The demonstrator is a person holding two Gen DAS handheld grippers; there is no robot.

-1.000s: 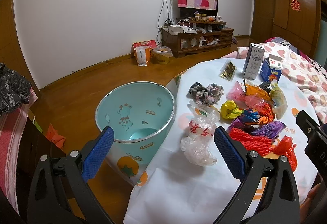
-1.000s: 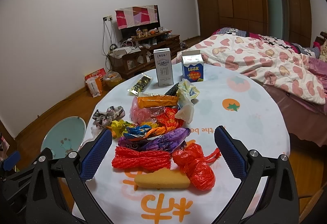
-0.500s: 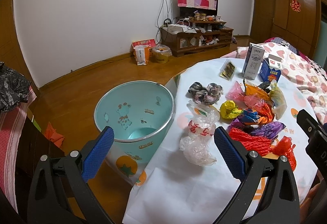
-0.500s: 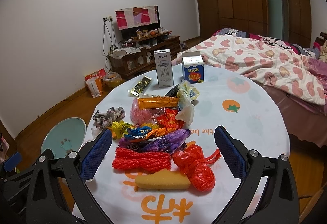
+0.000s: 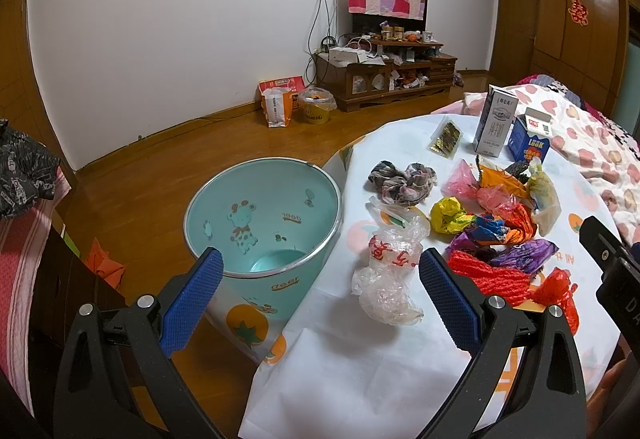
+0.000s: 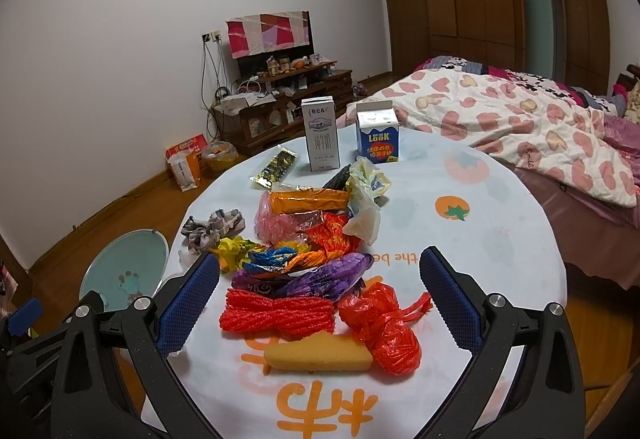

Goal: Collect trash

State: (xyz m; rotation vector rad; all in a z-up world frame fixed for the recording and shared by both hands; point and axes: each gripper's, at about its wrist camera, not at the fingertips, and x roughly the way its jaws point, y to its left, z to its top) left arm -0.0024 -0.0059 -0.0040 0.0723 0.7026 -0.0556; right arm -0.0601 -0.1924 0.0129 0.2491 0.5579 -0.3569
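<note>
Both the left gripper [image 5: 320,287] and right gripper [image 6: 320,295] are held wide open, empty; the teal bin [image 5: 262,215] is seen at the clear bag's [image 5: 386,279] nine o'clock.

Left wrist view: set above the table's [image 5: 360,371] near-left edge, facing far-left across the room, looking down into the teal bin [image 5: 264,223] on the floor beside it. Right wrist view: set at the near edge, farther right, facing straight across the table [image 6: 500,239] toward the bed [image 6: 520,119]. Both share the trash pile [image 5: 492,235] [image 6: 304,259], bin [image 6: 124,267] and TV stand [image 5: 384,79] [image 6: 280,107].
</note>
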